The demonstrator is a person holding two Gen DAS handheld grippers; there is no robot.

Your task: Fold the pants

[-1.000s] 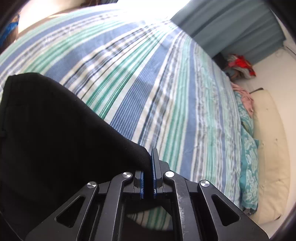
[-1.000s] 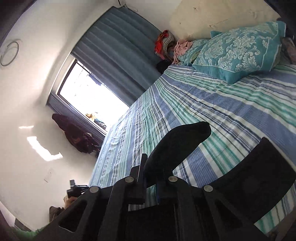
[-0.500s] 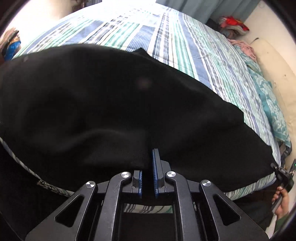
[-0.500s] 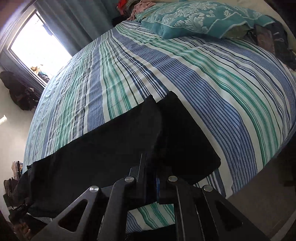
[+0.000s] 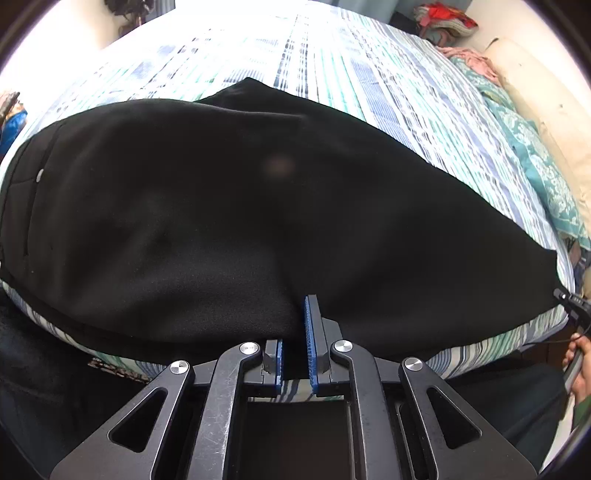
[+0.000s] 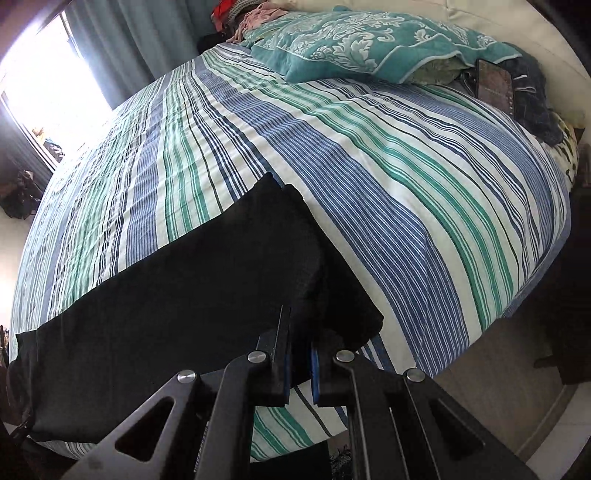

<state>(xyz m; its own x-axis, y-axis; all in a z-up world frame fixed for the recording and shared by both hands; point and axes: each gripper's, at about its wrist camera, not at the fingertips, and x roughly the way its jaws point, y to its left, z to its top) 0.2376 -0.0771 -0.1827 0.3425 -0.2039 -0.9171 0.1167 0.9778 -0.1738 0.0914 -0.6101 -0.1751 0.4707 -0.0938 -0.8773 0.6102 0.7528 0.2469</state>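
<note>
Black pants are lying stretched along the near edge of a striped bed, leaving the broad middle of the bedspread lying open beyond them. Teal pillows and a dark heap of clothes are crowding the headboard end, while drawn curtains are closing off the far side by the window.
</note>
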